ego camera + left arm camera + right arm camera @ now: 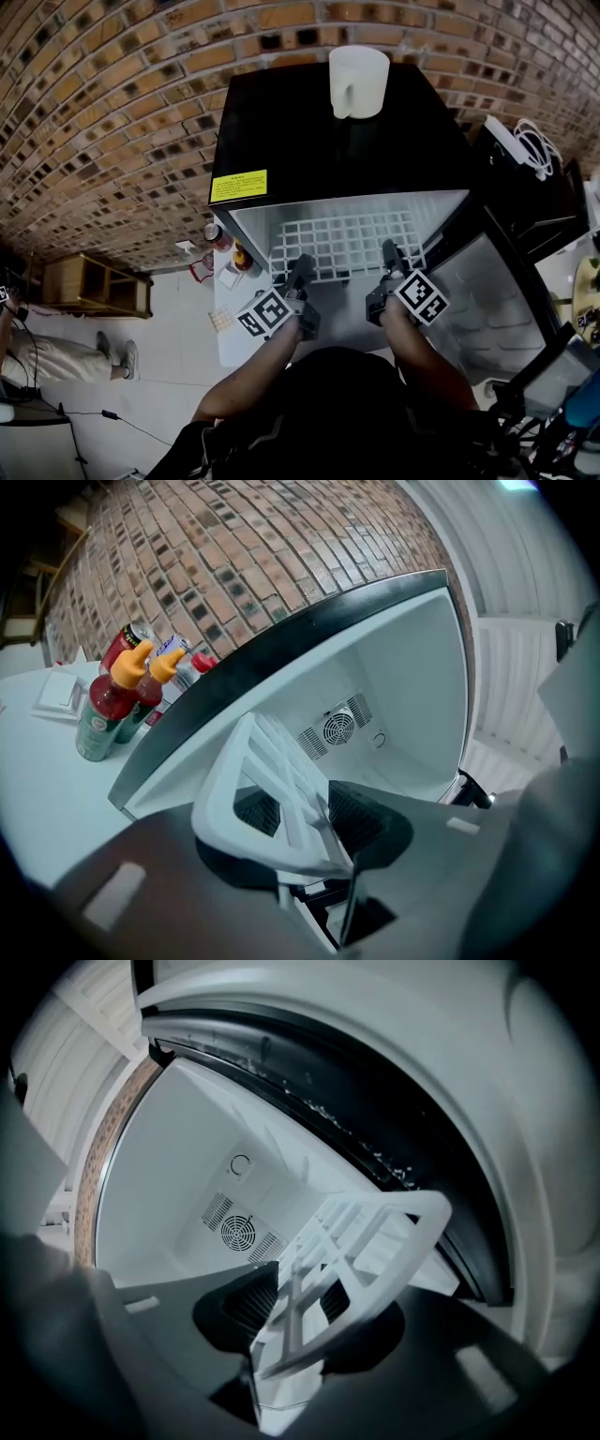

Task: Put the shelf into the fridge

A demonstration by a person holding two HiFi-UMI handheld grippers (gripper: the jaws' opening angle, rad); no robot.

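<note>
The white grid shelf (342,246) lies level in the mouth of the small black fridge (309,131), its far part inside the white cavity. My left gripper (300,272) is at the shelf's near left edge and my right gripper (392,258) at its near right edge. In the left gripper view the shelf's corner (230,771) sits between the jaws of the left gripper (305,817), with a gap to the pads. The right gripper view shows the same: the shelf (394,1227) passes between the parted jaws of the right gripper (291,1302). Both grippers are open.
A white mug (358,82) stands on the fridge top. The fridge door (487,300) hangs open to the right. Sauce bottles and a can (112,700) stand on the white table left of the fridge. A fan vent (238,1232) marks the back wall. Brick wall behind.
</note>
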